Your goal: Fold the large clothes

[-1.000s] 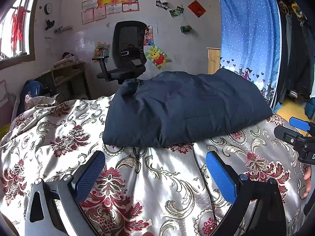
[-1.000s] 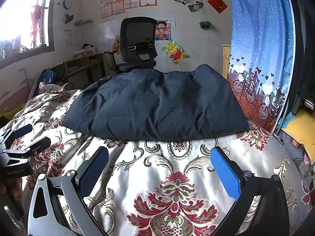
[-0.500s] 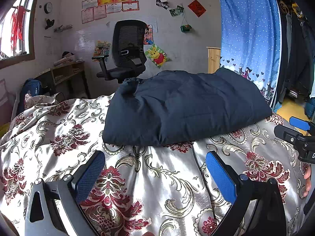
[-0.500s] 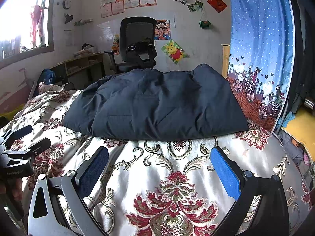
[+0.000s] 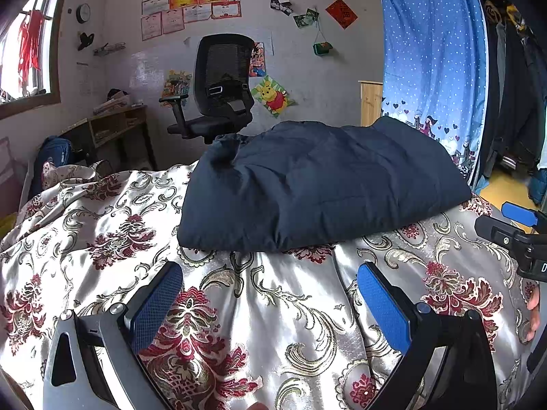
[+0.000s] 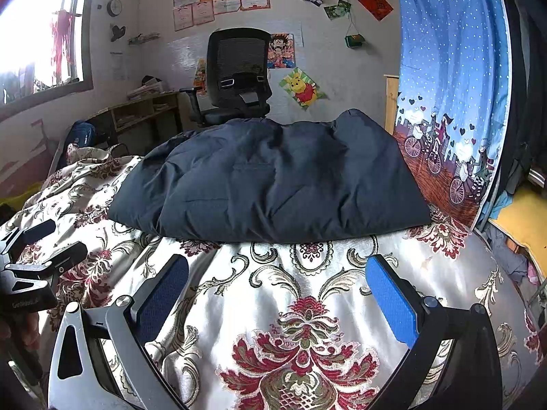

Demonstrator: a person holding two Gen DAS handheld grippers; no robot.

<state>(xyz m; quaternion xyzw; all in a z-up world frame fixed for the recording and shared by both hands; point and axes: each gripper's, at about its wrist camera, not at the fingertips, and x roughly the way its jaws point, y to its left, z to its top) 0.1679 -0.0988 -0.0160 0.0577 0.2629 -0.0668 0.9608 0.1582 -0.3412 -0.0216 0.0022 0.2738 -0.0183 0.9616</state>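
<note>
A dark navy padded garment (image 5: 318, 184) lies folded in a thick bundle on the far part of the floral satin bedspread (image 5: 266, 307); it also shows in the right wrist view (image 6: 270, 181). My left gripper (image 5: 270, 290) is open and empty, held over the bedspread short of the garment's near edge. My right gripper (image 6: 277, 283) is open and empty, also short of the near edge. Each gripper shows at the side of the other's view: the right one (image 5: 512, 225), the left one (image 6: 41, 242).
A black office chair (image 5: 218, 92) and a wooden desk (image 5: 112, 130) stand beyond the bed. A blue curtain (image 5: 430, 61) hangs at the right, with clothes behind it. A window (image 6: 41, 34) is at the left. A blue backpack (image 5: 51, 157) sits by the desk.
Almost nothing has changed; the left wrist view shifted very slightly. Both grippers stay open and the garment lies as before.
</note>
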